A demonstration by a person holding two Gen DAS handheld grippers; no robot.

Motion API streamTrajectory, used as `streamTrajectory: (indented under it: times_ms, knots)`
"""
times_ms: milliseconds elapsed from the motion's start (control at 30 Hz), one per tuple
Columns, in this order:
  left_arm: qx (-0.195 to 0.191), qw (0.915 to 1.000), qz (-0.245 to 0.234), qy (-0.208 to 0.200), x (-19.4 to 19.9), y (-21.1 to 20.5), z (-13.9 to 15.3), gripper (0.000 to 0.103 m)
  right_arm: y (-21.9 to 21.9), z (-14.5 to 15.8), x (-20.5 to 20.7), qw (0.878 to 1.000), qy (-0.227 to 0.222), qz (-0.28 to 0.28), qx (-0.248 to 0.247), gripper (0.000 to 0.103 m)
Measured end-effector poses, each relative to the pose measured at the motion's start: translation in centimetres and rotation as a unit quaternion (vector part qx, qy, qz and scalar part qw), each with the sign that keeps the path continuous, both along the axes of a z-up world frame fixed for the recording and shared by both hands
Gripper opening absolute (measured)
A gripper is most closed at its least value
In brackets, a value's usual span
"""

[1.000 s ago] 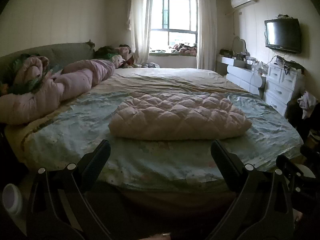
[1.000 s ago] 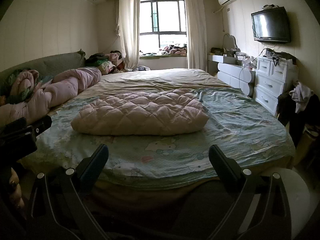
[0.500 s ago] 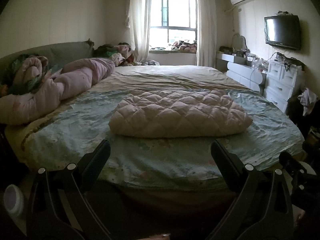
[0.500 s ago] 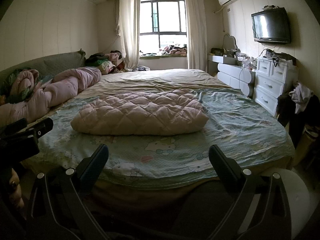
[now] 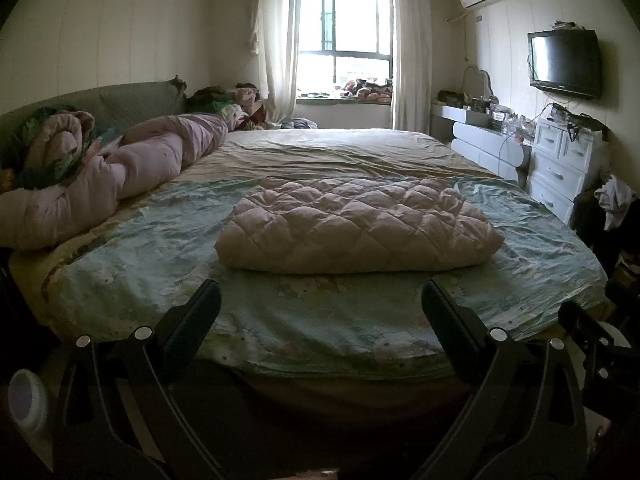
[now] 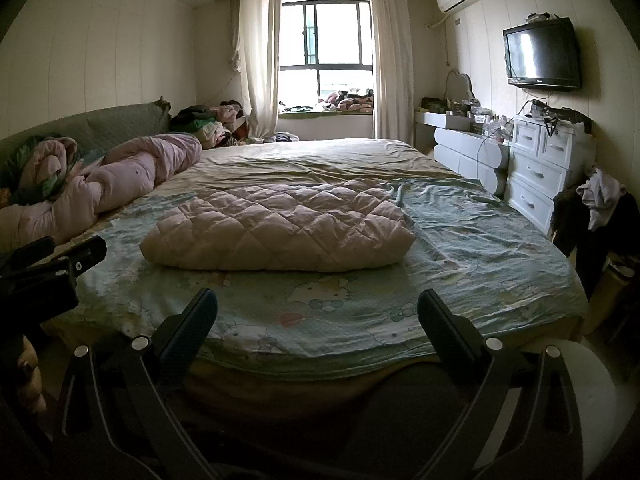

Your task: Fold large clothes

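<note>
A pink quilted garment (image 5: 356, 228) lies folded into a thick rectangle on the green patterned sheet (image 5: 320, 320) near the foot of the bed; it also shows in the right wrist view (image 6: 276, 232). My left gripper (image 5: 320, 300) is open and empty, held back from the bed's near edge, well short of the garment. My right gripper (image 6: 316, 300) is open and empty too, at a similar distance. The left gripper's body shows at the left edge of the right wrist view (image 6: 48, 272).
A rolled pink duvet (image 5: 112, 168) lies along the bed's left side by the headboard. White drawers (image 6: 548, 168) and a dresser stand at the right wall under a TV (image 6: 540, 56). Clothes hang on a dark chair (image 6: 600, 208). A white round object (image 6: 580, 400) sits at lower right.
Both grippers stay open and empty. The left wrist view has tilted slightly, so the garment sits a little higher in frame. The right view is nearly unchanged.
</note>
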State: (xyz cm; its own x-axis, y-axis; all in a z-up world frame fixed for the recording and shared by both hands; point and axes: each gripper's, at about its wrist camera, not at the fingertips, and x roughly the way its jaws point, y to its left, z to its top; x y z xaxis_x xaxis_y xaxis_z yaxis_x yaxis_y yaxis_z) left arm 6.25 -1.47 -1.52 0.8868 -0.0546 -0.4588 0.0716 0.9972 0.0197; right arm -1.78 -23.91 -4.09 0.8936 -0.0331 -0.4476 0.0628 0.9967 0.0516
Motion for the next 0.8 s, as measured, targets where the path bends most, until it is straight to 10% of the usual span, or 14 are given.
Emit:
streamTrajectory:
  times_ms: [800]
  knots:
    - [-0.001, 1.0, 0.0, 0.0, 0.08, 0.04, 0.03, 0.094, 0.07, 0.01, 0.0, 1.0, 0.0, 0.0, -0.001, 0.099]
